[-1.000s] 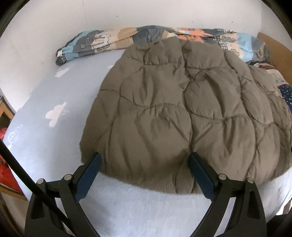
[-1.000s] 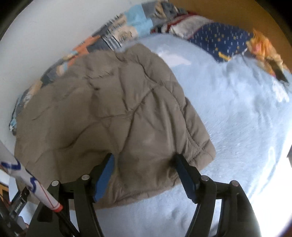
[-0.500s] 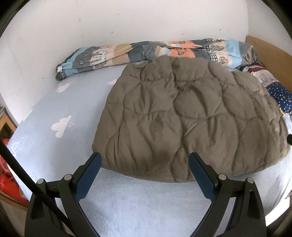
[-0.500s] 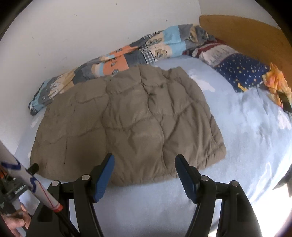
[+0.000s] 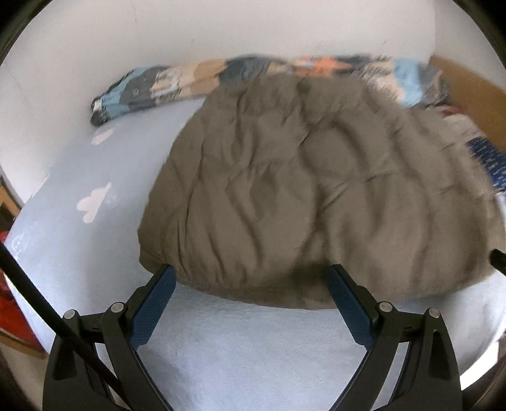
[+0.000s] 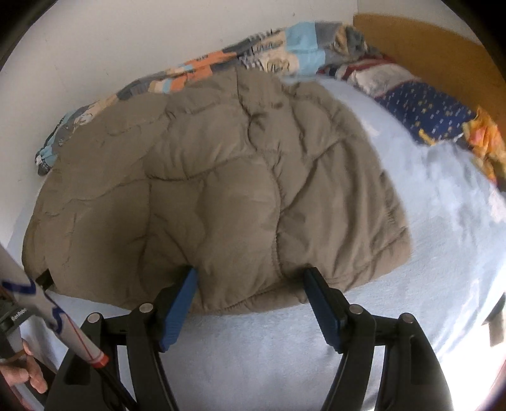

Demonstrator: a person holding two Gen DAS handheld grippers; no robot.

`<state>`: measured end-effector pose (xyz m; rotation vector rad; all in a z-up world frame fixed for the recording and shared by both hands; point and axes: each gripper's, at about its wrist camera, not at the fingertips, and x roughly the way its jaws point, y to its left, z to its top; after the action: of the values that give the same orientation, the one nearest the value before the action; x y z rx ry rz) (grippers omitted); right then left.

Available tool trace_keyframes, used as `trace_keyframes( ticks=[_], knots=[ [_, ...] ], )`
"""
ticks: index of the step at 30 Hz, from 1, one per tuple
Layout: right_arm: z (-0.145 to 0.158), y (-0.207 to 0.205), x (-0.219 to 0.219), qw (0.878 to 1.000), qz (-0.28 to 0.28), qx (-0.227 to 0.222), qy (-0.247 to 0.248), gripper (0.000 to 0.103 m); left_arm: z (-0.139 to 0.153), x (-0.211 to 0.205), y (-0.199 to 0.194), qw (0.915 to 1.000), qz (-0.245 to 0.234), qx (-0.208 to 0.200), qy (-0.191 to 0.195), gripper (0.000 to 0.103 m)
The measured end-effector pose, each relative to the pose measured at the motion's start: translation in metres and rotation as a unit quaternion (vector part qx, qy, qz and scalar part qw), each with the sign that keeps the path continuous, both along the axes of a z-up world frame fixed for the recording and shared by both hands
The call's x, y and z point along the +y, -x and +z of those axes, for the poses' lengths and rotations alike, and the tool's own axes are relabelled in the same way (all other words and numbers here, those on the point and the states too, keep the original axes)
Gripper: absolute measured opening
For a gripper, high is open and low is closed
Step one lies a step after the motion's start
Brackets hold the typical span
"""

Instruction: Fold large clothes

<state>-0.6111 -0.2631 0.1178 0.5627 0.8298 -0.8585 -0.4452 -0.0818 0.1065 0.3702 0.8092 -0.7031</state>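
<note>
The left gripper is held with its jaws spread wide, and nothing is pinched between the blue pads; the tips are seen just at the near hem of the quilted jacket, whether touching it cannot be told. The right gripper is likewise spread wide, and its tips are laid against the near edge of the jacket, a bulge of padding being seen between them without being clamped. The olive-brown jacket is spread flat on the pale blue bed sheet, its far edge lying against a patterned blanket that is bunched along the white wall. In the right wrist view, the jacket's right edge is seen well apart from a dark blue starred pillow and an orange cloth near the wooden headboard. Open sheet is left in front of the hem and to the right of the jacket. At the lower left of the right wrist view, a hand is seen on a white handle. The left wrist view is blurred.
</note>
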Motion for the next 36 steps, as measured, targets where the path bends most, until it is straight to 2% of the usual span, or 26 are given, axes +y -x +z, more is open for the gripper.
trace_keyframes(
  ticks=[4, 9, 12, 16, 20, 23, 25, 29, 32, 34, 36],
  knots=[
    [0.027, 0.019, 0.016, 0.999, -0.005, -0.026, 0.034, 0.075, 0.036, 0.022, 0.036, 0.9981, -0.029, -0.026, 0.048, 0.096],
    [0.057, 0.046, 0.056, 0.998, -0.014, -0.04, 0.036, 0.075, 0.088, 0.055, 0.077, 0.9918, -0.059, -0.055, 0.098, 0.096],
    [0.091, 0.053, 0.086, 0.997, 0.009, -0.057, 0.044, 0.079, 0.127, 0.073, 0.096, 0.9877, -0.066, -0.084, 0.114, 0.096],
    [0.149, 0.064, 0.116, 0.993, 0.03, -0.076, 0.089, 0.087, 0.182, 0.101, 0.112, 0.9797, -0.064, -0.125, 0.143, 0.1],
    [0.208, 0.079, 0.142, 0.985, 0.05, -0.121, 0.115, 0.093, 0.222, 0.12, 0.118, 0.9782, -0.056, -0.135, 0.147, 0.1],
    [0.243, 0.089, 0.16, 0.977, 0.056, -0.137, 0.156, 0.101, 0.242, 0.133, 0.126, 0.9753, -0.069, -0.133, 0.163, 0.101],
    [0.258, 0.093, 0.169, 0.971, 0.065, -0.152, 0.173, 0.103, 0.249, 0.143, 0.132, 0.9719, -0.073, -0.127, 0.184, 0.102],
    [0.254, 0.091, 0.184, 0.97, 0.06, -0.161, 0.17, 0.103, 0.247, 0.146, 0.138, 0.9757, -0.019, -0.133, 0.173, 0.102],
    [0.242, 0.093, 0.197, 0.966, 0.068, -0.182, 0.17, 0.103, 0.237, 0.142, 0.137, 0.9817, 0.002, -0.144, 0.125, 0.102],
    [0.238, 0.088, 0.211, 0.963, 0.063, -0.16, 0.206, 0.103, 0.229, 0.139, 0.131, 0.9861, 0.002, -0.128, 0.106, 0.102],
    [0.238, 0.077, 0.222, 0.96, 0.089, -0.12, 0.237, 0.103, 0.223, 0.135, 0.124, 0.9888, 0.001, -0.11, 0.101, 0.102]
  ],
)
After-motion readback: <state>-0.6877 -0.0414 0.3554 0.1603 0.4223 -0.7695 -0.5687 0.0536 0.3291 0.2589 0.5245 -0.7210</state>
